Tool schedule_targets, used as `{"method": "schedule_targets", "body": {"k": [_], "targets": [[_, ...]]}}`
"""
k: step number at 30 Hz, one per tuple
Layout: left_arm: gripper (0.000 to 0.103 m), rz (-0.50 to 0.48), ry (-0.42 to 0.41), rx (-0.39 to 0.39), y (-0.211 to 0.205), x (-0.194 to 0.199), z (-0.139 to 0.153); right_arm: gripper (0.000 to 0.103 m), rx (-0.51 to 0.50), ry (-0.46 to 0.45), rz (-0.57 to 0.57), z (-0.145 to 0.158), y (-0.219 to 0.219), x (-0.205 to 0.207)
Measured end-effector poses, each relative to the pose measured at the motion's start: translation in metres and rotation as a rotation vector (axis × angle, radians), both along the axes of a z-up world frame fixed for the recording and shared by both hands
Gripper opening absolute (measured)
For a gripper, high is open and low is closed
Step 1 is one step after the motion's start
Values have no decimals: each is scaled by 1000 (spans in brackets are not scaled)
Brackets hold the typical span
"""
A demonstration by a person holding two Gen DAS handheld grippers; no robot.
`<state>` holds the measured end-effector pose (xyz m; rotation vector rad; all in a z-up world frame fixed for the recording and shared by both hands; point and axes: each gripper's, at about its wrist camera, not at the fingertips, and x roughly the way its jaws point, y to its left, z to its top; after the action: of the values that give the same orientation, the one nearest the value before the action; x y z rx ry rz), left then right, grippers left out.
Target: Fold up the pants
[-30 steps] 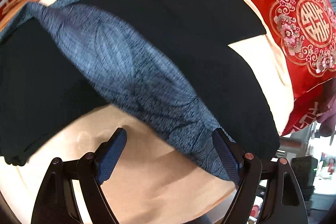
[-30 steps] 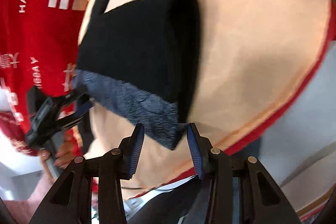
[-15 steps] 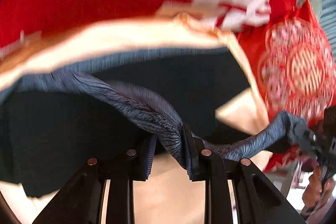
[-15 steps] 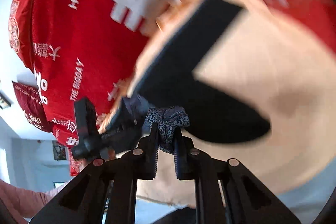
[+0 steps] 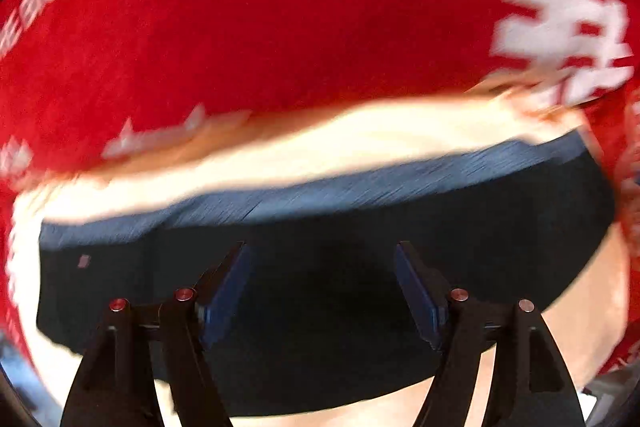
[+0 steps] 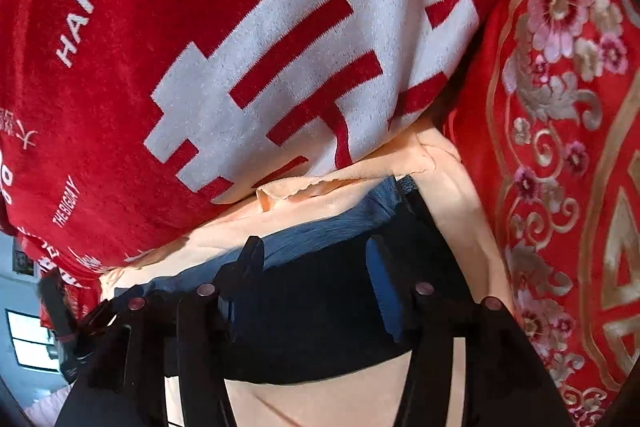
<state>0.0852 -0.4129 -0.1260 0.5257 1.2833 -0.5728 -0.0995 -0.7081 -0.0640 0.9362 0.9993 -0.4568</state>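
Observation:
The dark pants lie folded on a peach sheet, with the blue-grey waistband along their far edge. My left gripper is open and empty just above the dark fabric. In the right wrist view the pants fill the lower middle, with the waistband at the far edge. My right gripper is open and empty over the pants near the waistband. The left wrist view is blurred by motion.
A red blanket with white characters lies beyond the pants, and shows in the left wrist view. A red embroidered cushion stands at the right. The peach sheet shows in front. The other gripper's body is at far left.
Both grippers held the waistband half a second ago, carried it to the far edge and let go. Both now stand open over the folded pants.

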Motion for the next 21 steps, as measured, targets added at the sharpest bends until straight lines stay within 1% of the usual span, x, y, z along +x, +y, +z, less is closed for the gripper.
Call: {"method": "schedule_targets", "body": {"k": [1, 3, 4, 6, 7, 8, 9, 10, 11, 12, 14, 15, 16, 17, 18, 19, 20, 21], "targets": [[74, 39, 4, 43, 13, 4, -11, 57, 4, 12, -7, -3, 5, -7], [74, 88, 9, 95, 29, 8, -25, 57, -11, 88, -39, -14, 15, -23], [74, 112, 13, 119, 36, 10, -33, 57, -6, 126, -60, -25, 18, -32], [74, 145, 18, 152, 45, 13, -45, 57, 38, 179, -117, -50, 18, -49], [76, 151, 17, 152, 47, 13, -48, 57, 60, 193, -160, -62, 15, -56], [77, 156, 3, 145, 47, 13, -49, 55, 67, 200, -194, -70, 12, -60], [80, 154, -14, 154, 43, 13, -49, 52, 72, 211, -236, -79, 7, -65], [81, 143, -31, 167, 40, 13, -49, 50, 81, 205, -260, -85, 3, -67], [81, 131, -43, 176, 37, 13, -50, 31, 84, 197, -267, -89, 1, -66], [81, 125, -49, 181, 34, 13, -50, 15, 79, 193, -254, -88, 1, -61], [81, 131, -46, 183, 32, 15, -51, 11, 16, 146, -225, -70, 3, -53], [81, 143, -41, 188, 32, 17, -51, 11, -23, 140, -207, -60, 4, -50], [81, 156, -36, 197, 30, 19, -49, 11, -30, 163, -199, -59, 3, -50], [81, 165, -37, 209, 25, 19, -46, 13, -3, 219, -195, -68, 1, -51], [81, 163, -43, 203, 21, 19, -39, 17, 25, 268, -192, -76, -1, -52], [81, 156, -46, 180, 17, 15, -34, 20, 48, 311, -194, -82, -3, -55], [81, 140, -49, 140, 10, 13, -25, 22, 38, 313, -198, -78, -1, -58], [81, 112, -56, 103, -1, 10, -18, 22, -5, 287, -189, -66, 3, -59]]}}
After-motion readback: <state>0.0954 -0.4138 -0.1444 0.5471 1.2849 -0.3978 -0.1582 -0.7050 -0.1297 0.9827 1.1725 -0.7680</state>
